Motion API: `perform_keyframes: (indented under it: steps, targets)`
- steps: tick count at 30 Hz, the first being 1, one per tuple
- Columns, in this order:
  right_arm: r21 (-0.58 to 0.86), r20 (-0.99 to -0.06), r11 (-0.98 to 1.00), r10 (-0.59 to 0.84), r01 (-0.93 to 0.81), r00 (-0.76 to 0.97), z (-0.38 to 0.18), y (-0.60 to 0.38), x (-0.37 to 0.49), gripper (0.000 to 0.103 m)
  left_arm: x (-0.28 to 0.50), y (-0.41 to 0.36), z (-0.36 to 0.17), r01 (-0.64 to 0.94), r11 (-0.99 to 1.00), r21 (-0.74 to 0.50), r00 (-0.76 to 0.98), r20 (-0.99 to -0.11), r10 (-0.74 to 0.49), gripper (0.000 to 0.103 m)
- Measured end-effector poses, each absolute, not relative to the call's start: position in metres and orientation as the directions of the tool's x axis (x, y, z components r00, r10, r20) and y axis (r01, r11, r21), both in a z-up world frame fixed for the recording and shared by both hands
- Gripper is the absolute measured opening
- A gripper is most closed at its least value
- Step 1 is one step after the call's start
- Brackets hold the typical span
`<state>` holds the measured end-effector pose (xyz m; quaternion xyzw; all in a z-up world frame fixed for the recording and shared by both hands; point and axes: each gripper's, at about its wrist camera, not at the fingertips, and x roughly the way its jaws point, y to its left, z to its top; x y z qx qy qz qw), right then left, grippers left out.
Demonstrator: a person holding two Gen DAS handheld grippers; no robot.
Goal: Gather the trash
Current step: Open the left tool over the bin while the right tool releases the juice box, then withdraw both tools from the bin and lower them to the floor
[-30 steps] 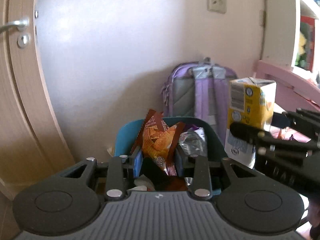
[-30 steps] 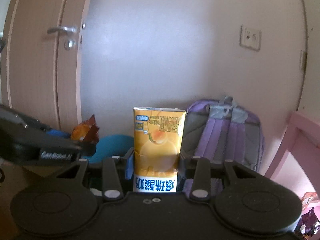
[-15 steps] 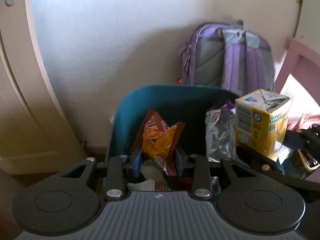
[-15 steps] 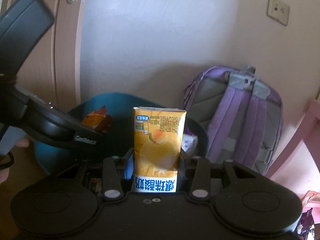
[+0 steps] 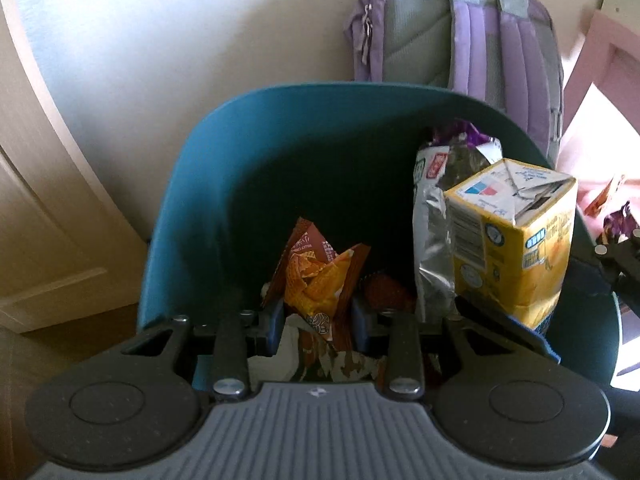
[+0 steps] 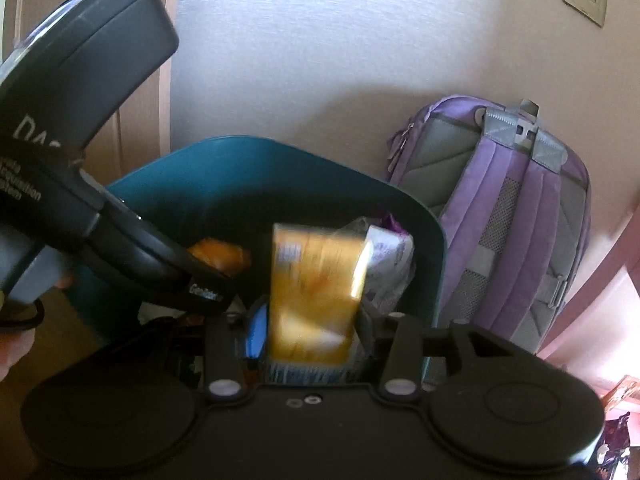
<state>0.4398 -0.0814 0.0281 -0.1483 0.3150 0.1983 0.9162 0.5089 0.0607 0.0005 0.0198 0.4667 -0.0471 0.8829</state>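
Observation:
My left gripper (image 5: 318,316) is shut on an orange-brown snack wrapper (image 5: 320,276) and holds it over the open teal trash bin (image 5: 224,152). My right gripper (image 6: 310,330) holds a yellow drink carton (image 6: 316,288) between its fingers, tilted and blurred over the same bin (image 6: 168,176). The carton (image 5: 516,240) also shows at the right in the left wrist view, above the bin's right side. A silver foil wrapper (image 5: 432,216) lies inside the bin. The left gripper's body (image 6: 80,160) crosses the left of the right wrist view.
A purple and grey backpack (image 5: 460,28) leans on the white wall behind the bin, also in the right wrist view (image 6: 520,208). A wooden door (image 5: 24,184) stands at the left. Pink furniture (image 5: 604,80) is at the right, with loose wrappers (image 5: 616,216) near it.
Both grippers have moved forward and down over the bin, so it now fills both views. The carton has tilted and blurred in the right gripper's fingers.

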Motion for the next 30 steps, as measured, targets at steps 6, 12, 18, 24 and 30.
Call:
perform_keyframes:
  steps: [6, 12, 18, 24, 30]
  targets:
    - [-0.14, -0.625, 0.887, 0.265, -0.44, 0.734, 0.033, -0.089, 0.44, 0.05, 0.507, 0.057, 0.003, 0.115, 0.993, 0.008, 0.576, -0.815, -0.06, 0.049]
    - [-0.104, -0.593, 0.907, 0.274, -0.409, 0.757, 0.054, -0.11, 0.421, 0.051, 0.492, 0.052, 0.016, 0.123, 0.992, 0.003, 0.6, -0.797, -0.072, 0.058]
    - [-0.075, -0.557, 0.911, 0.299, -0.405, 0.775, 0.082, -0.132, 0.384, 0.052, 0.454, 0.051, 0.054, 0.103, 0.994, 0.022, 0.66, -0.749, -0.051, 0.062]
    - [-0.074, -0.527, 0.913, 0.305, -0.4, 0.793, 0.104, -0.155, 0.335, 0.053, 0.412, 0.051, 0.09, 0.079, 0.996, 0.046, 0.708, -0.705, -0.023, 0.064]
    - [-0.078, -0.517, 0.907, 0.318, -0.414, 0.795, 0.109, -0.181, 0.282, 0.054, 0.359, 0.048, 0.109, 0.06, 0.997, 0.041, 0.728, -0.685, -0.016, 0.064]
